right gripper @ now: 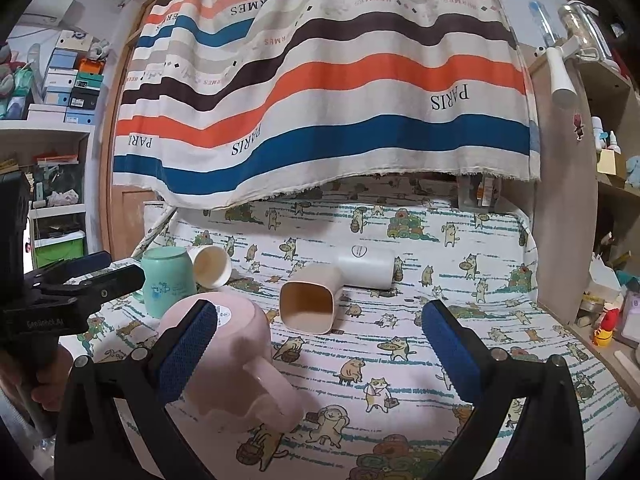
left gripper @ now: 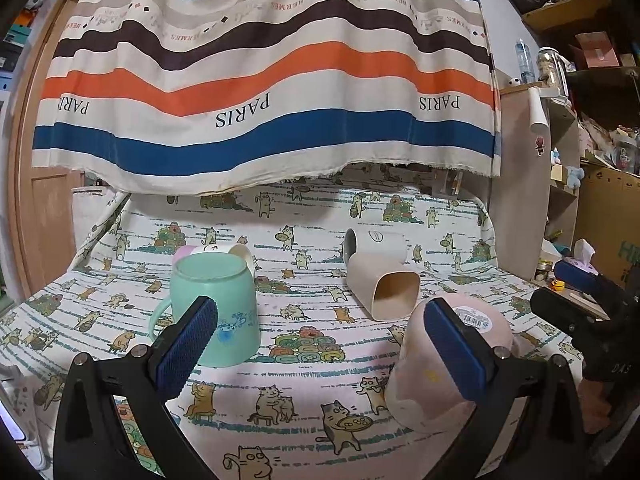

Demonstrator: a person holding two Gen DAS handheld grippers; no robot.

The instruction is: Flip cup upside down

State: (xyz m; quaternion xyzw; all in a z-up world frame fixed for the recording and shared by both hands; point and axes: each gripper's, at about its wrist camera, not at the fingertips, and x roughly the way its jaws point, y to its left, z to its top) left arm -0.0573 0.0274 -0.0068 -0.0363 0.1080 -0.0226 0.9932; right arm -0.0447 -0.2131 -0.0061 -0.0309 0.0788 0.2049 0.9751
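Observation:
A pink mug (left gripper: 452,364) stands upside down on the cat-print cloth, base with a barcode sticker up; in the right wrist view (right gripper: 232,364) its handle points toward the camera. My left gripper (left gripper: 320,344) is open; its right pad (left gripper: 456,352) is in front of the pink mug. My right gripper (right gripper: 320,344) is open; its left pad (right gripper: 188,344) is beside the mug, which is outside the gap. A teal mug (left gripper: 216,308) stands upside down behind my left pad (left gripper: 188,344). The right gripper also shows at the left view's right edge (left gripper: 580,300).
A beige square cup (left gripper: 384,288) lies on its side, mouth toward me, with a white cup (left gripper: 376,246) lying behind it. Another white cup (left gripper: 236,254) lies behind the teal mug. A striped curtain (left gripper: 272,80) hangs at the back; shelves (left gripper: 560,160) stand at right.

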